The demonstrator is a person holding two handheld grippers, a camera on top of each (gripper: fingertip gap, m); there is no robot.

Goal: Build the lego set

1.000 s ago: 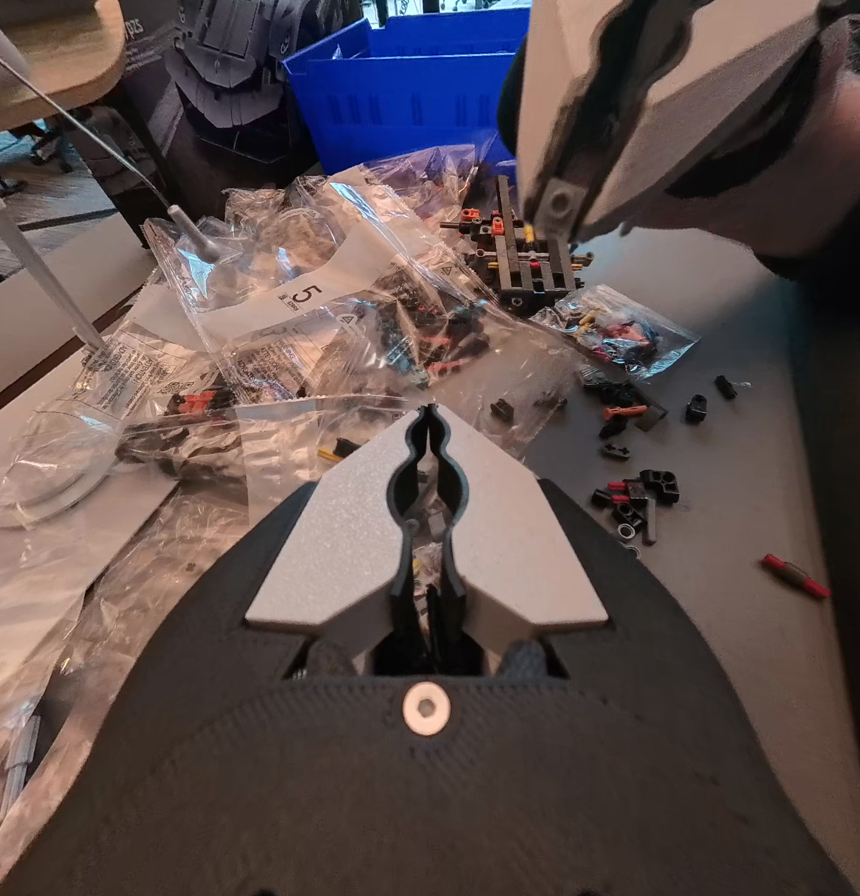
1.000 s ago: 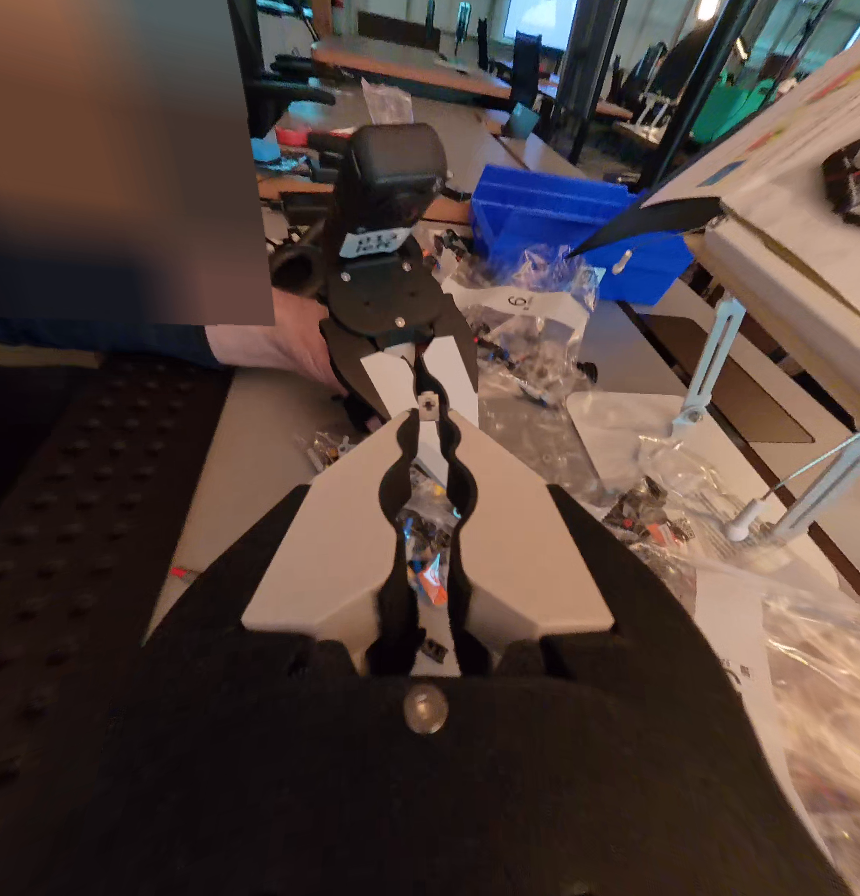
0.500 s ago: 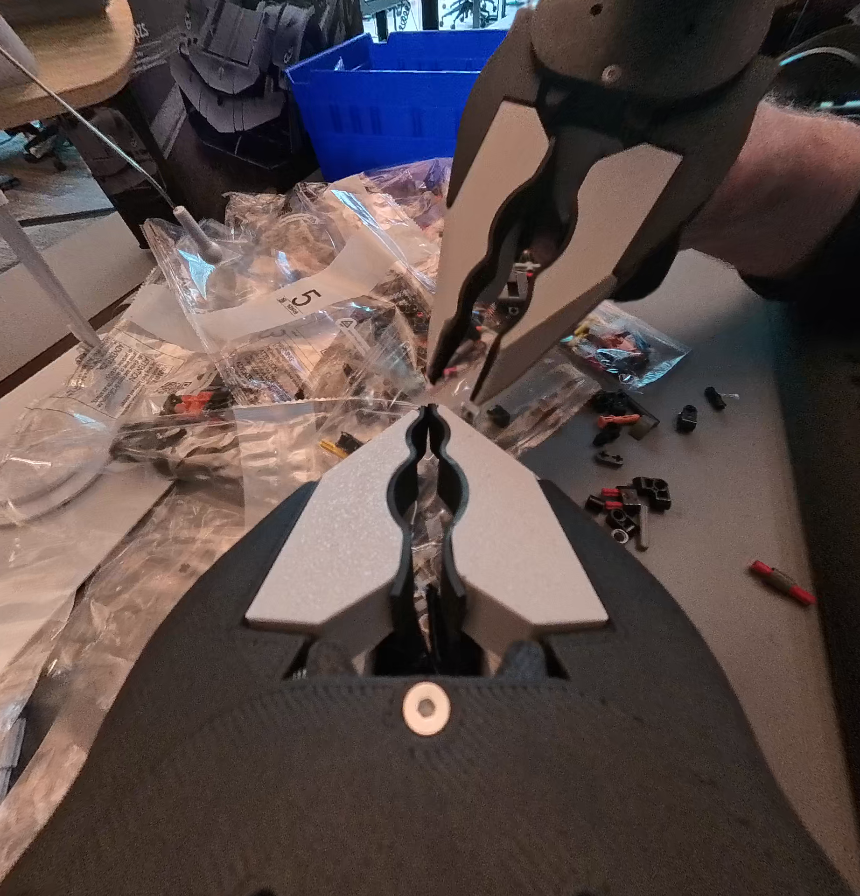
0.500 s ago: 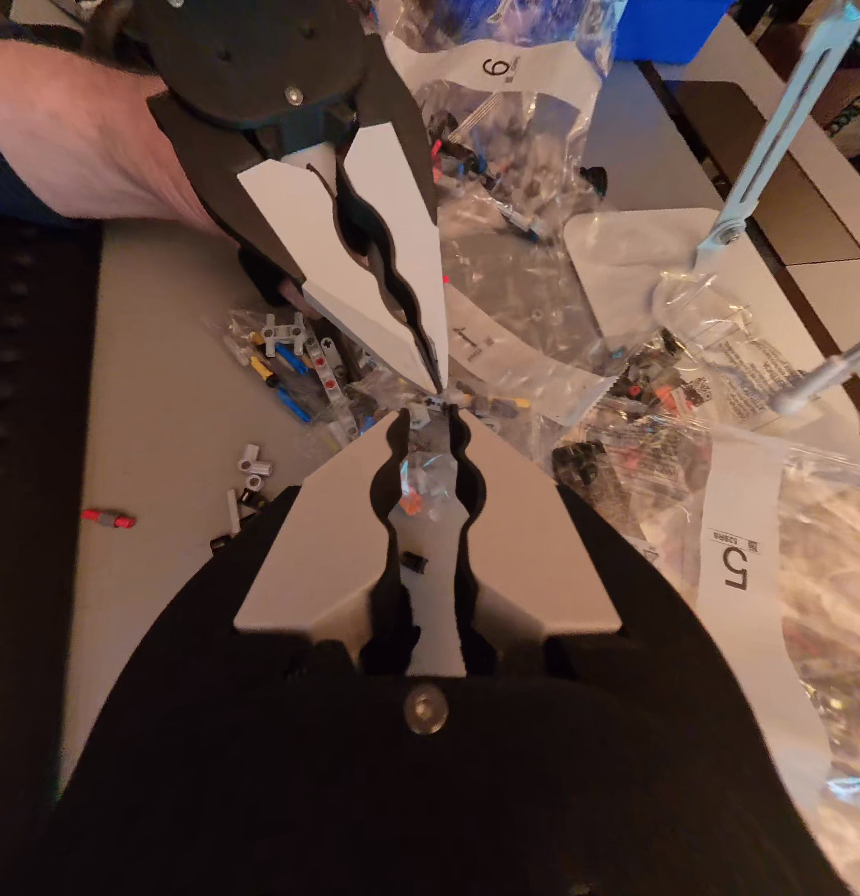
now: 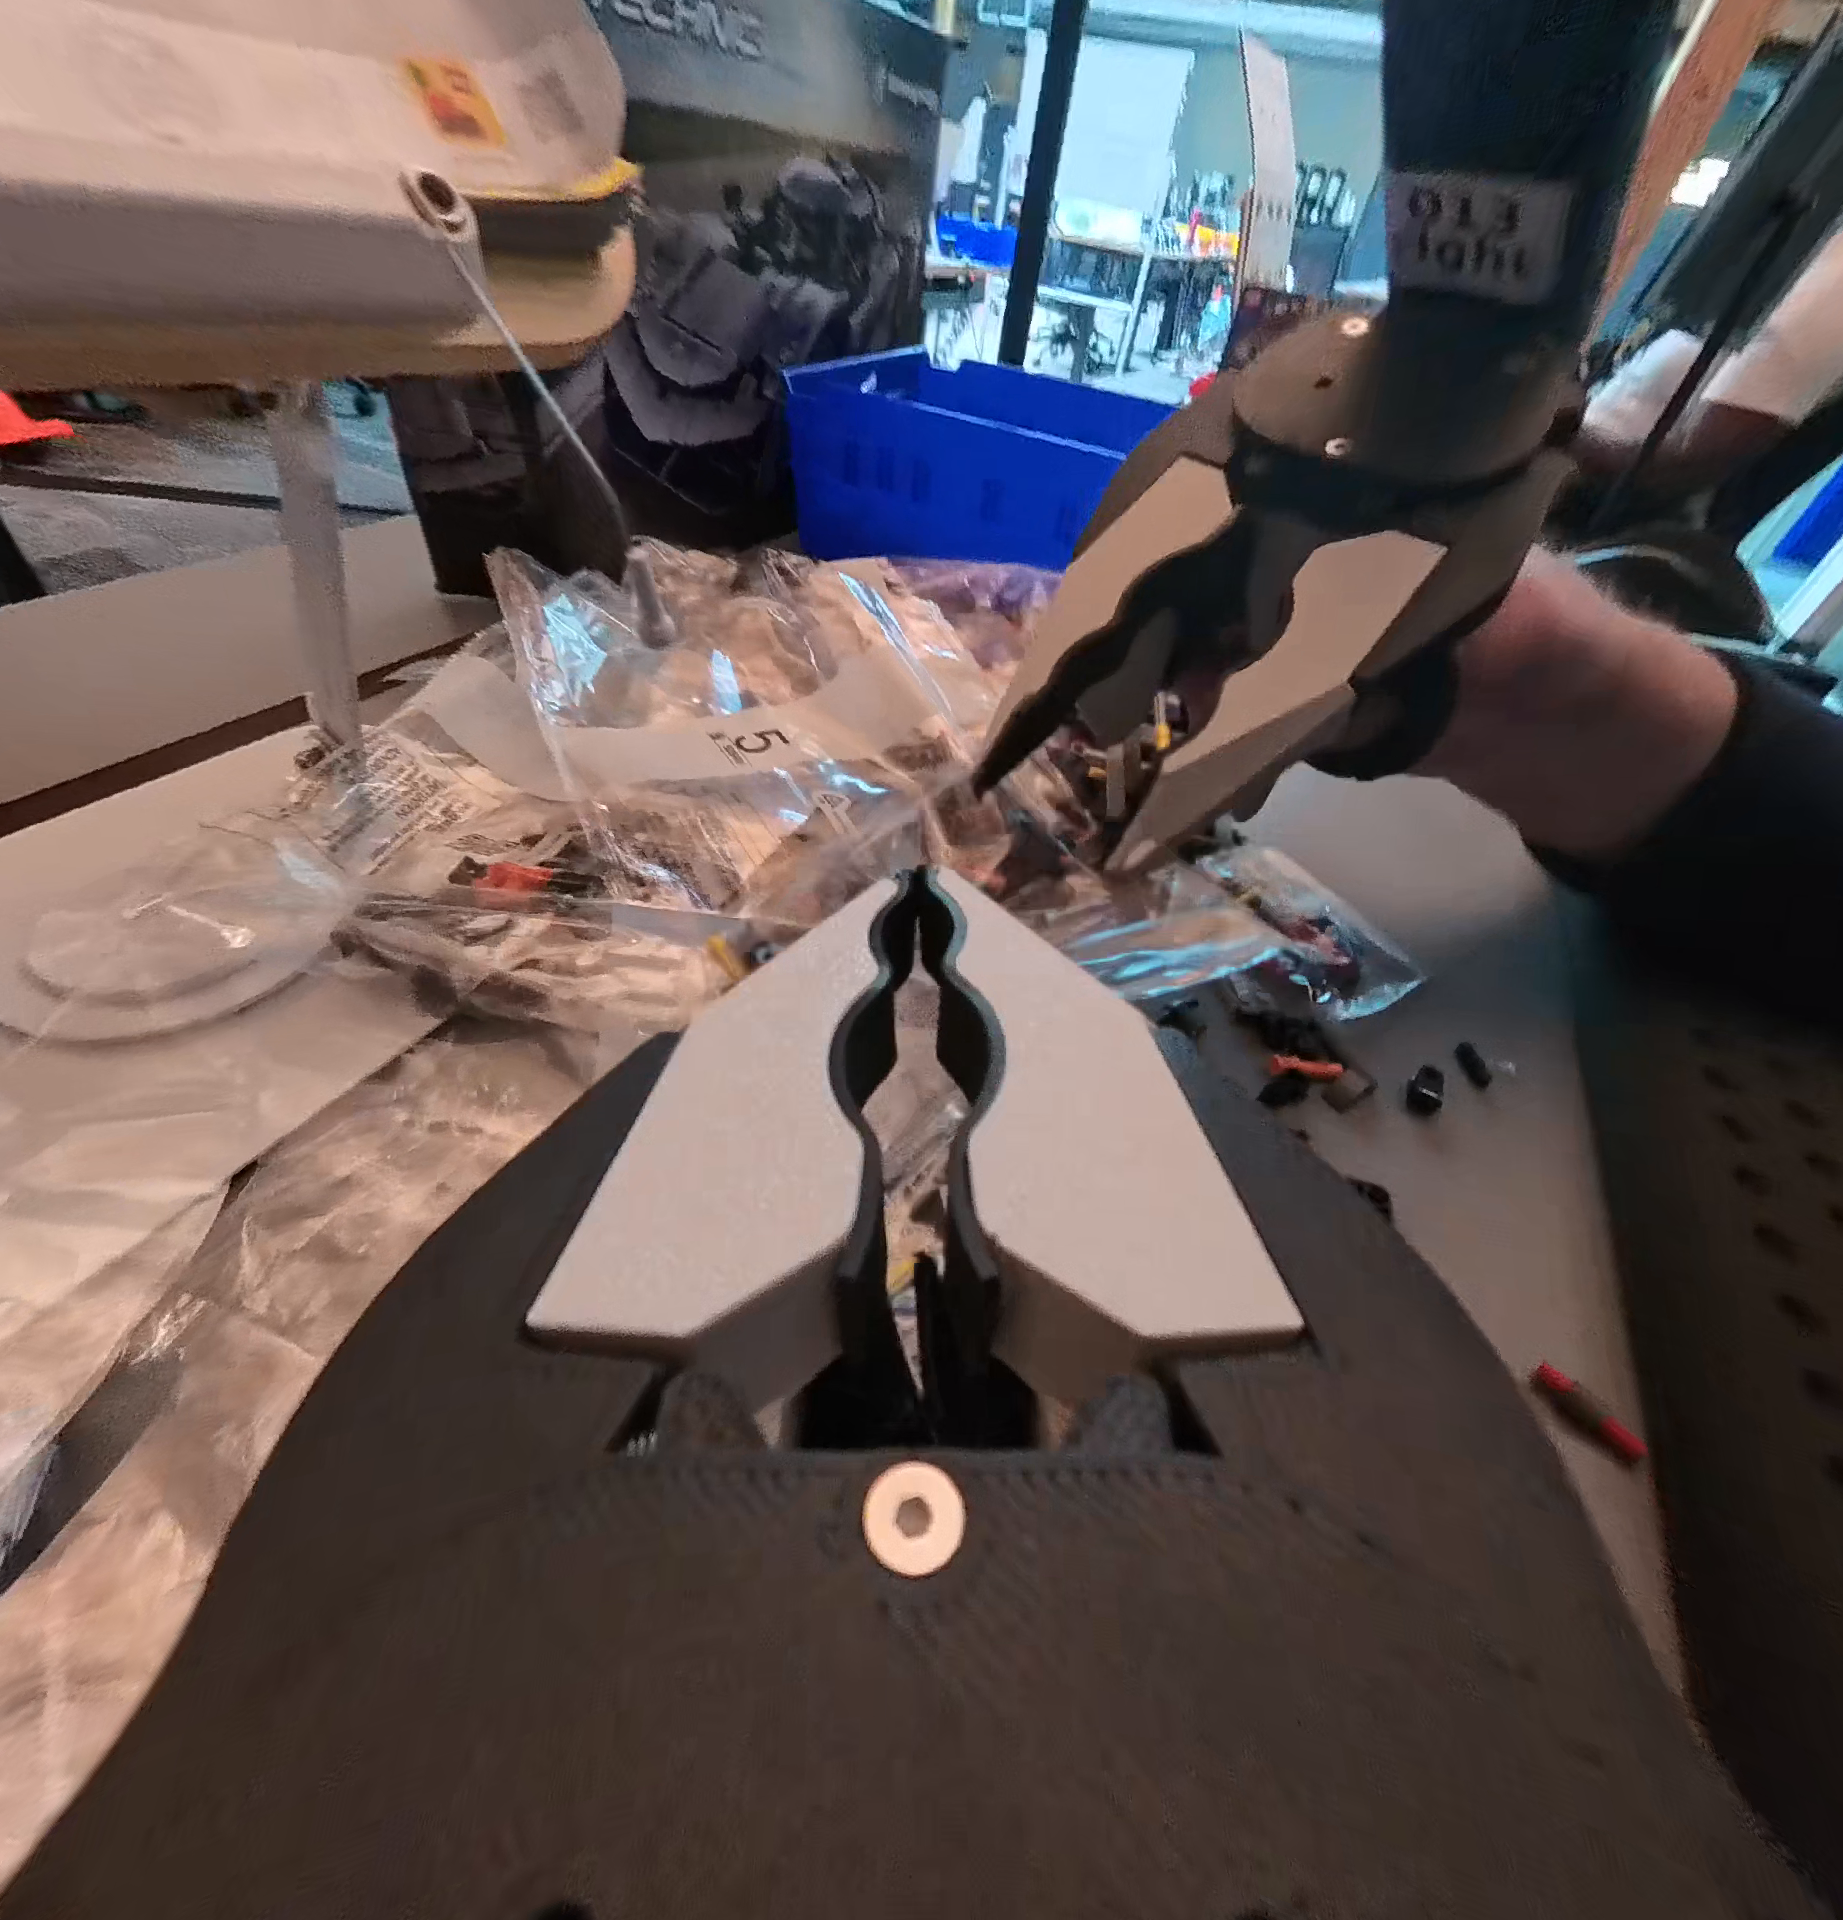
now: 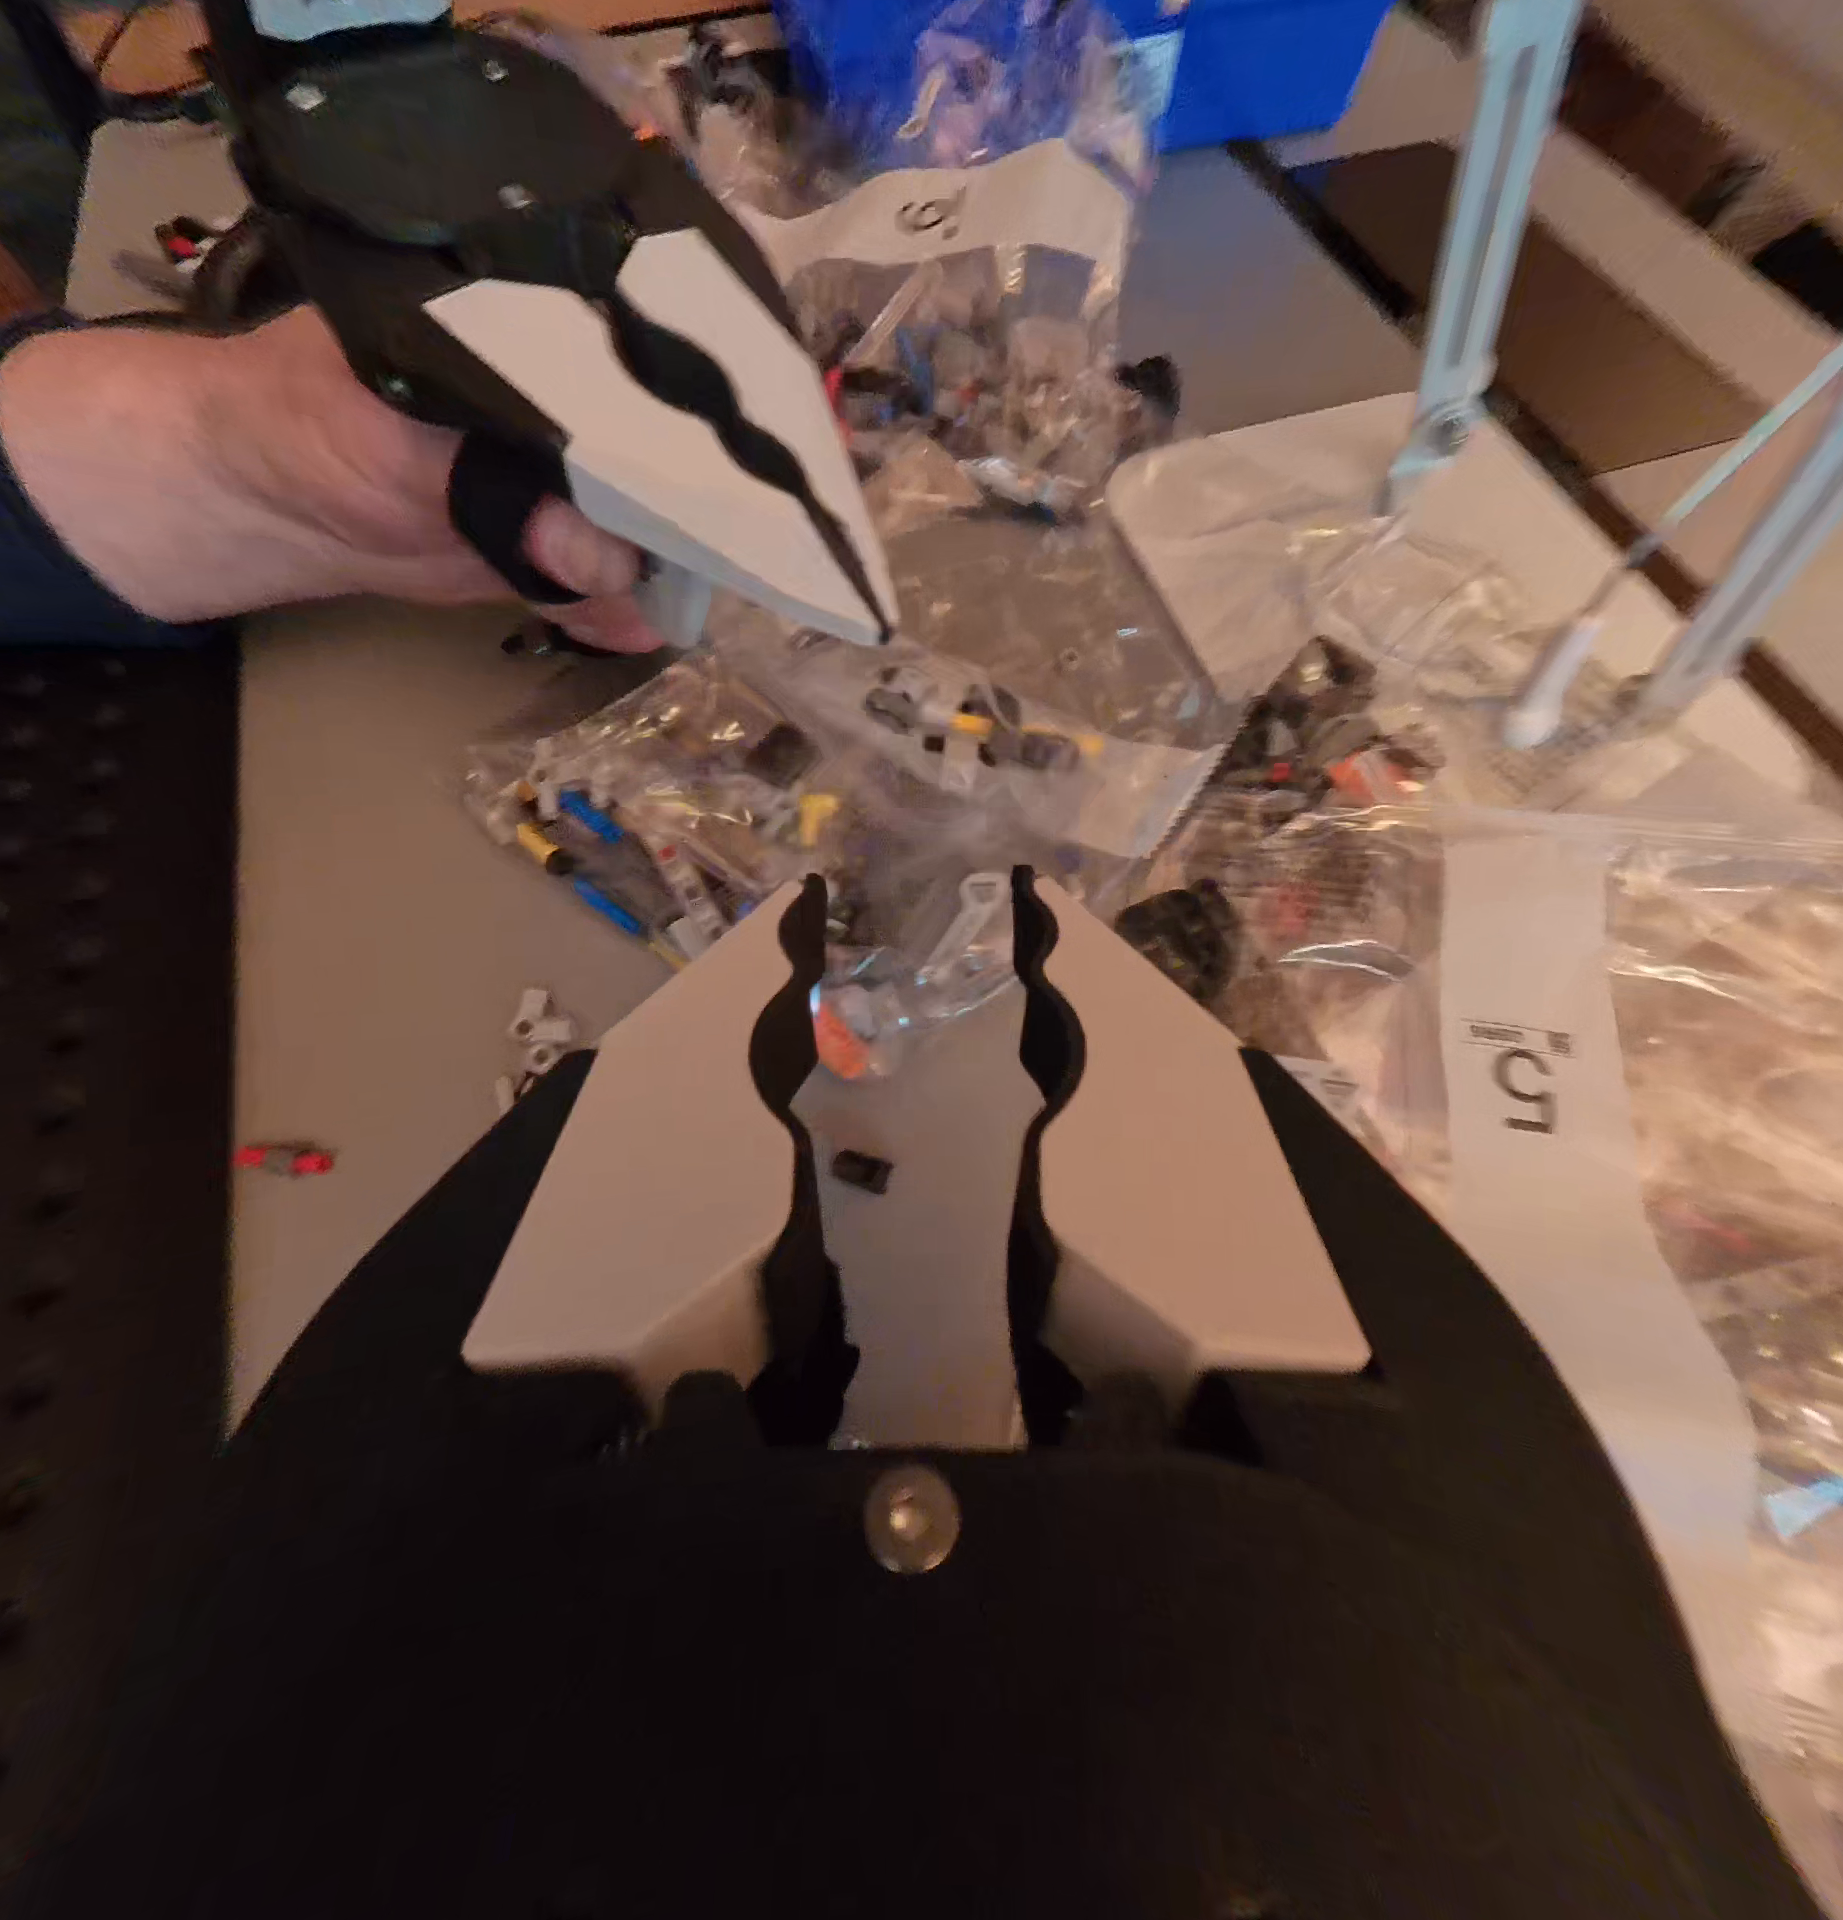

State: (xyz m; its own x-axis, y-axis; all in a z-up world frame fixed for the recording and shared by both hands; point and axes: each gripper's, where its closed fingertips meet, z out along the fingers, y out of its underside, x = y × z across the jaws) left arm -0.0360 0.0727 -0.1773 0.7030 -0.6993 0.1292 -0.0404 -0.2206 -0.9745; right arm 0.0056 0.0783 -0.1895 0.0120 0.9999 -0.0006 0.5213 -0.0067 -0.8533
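Opened since a moment ago, the right gripper (image 6: pixel 912 894) hovers jaws apart over a small parts bag (image 6: pixel 688 790) mid-bench; left gripper (image 5: pixel 919 883) is pinched together, likely bag-opening next

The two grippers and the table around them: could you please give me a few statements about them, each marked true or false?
1. The jaws of the right gripper stand clearly apart. True.
2. The jaws of the left gripper are spread wide. False: they are closed, with the tips together.
3. A blue bin stands beyond the clear plastic bags of parts. True.
4. The red pin lies inside one of the bags. False: it lies loose on the bare grey table, apart from them.
5. The right gripper is over the bags and loose parts. True.
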